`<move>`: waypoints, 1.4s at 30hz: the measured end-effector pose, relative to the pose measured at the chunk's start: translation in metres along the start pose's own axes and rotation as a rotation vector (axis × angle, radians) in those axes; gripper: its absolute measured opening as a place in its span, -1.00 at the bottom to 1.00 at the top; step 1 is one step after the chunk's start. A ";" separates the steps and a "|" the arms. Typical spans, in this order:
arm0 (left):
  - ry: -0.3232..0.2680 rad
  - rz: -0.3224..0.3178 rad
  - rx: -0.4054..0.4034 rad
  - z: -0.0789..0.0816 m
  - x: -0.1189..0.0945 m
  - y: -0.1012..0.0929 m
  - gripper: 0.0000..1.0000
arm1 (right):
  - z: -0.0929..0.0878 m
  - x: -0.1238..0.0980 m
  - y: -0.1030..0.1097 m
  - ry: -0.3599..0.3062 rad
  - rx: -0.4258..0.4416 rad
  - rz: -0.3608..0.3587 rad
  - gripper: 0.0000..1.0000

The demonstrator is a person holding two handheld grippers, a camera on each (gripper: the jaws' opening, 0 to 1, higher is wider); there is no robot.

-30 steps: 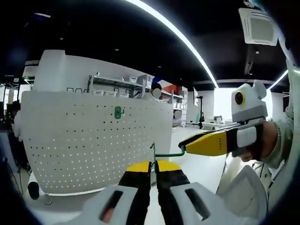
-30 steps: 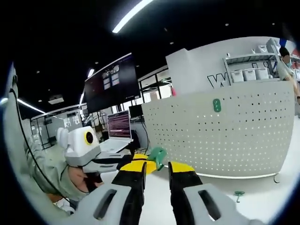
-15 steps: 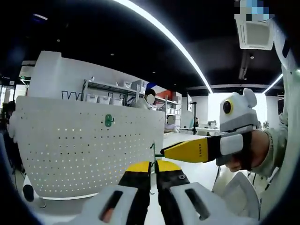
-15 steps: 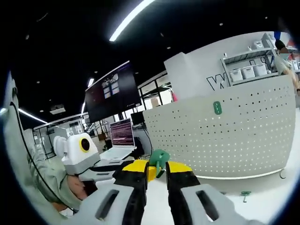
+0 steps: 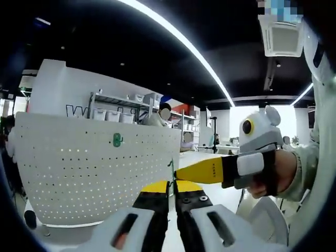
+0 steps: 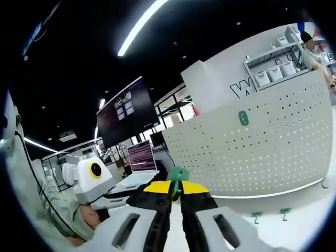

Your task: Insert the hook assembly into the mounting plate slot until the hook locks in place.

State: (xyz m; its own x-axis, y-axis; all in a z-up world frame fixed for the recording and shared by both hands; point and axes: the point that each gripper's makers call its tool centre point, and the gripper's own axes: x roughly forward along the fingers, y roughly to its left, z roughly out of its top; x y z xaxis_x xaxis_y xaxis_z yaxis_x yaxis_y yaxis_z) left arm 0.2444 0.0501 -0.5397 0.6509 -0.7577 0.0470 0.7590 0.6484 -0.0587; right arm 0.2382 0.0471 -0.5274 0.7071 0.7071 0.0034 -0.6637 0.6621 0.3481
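Observation:
My left gripper is shut on the thin green wire of the hook assembly, which stands up just past its yellow tips. My right gripper reaches in from the right and meets that wire tip to tip. In the right gripper view, my right gripper is shut on the hook assembly's green plate. Behind stands the white perforated mounting plate, upright and curved by the lens, also seen as the mounting plate. A small green piece sits near its top edge, shown too as the green piece.
Two loose green hooks lie on the white table in front of the mounting plate. A laptop and a large dark monitor stand to the left. A person's hand holds the right gripper. Shelves with bins rise behind the plate.
My right gripper's jaws have come together on the green plate. It has slid in along the wire until its tips meet the left gripper's. Both cameras have shifted a little.

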 end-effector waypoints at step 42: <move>0.133 0.098 0.028 -0.031 -0.021 0.004 -0.63 | -0.001 -0.002 0.001 0.025 -0.229 -0.025 -0.97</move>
State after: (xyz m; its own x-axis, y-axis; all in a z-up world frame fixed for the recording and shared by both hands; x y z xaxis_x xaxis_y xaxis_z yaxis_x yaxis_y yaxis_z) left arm 0.2335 0.0662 -0.5723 0.7155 -0.6928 -0.0900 0.6935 0.7199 -0.0288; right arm 0.2357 0.0463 -0.5276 0.7196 0.6938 -0.0266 -0.6861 0.7165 0.1260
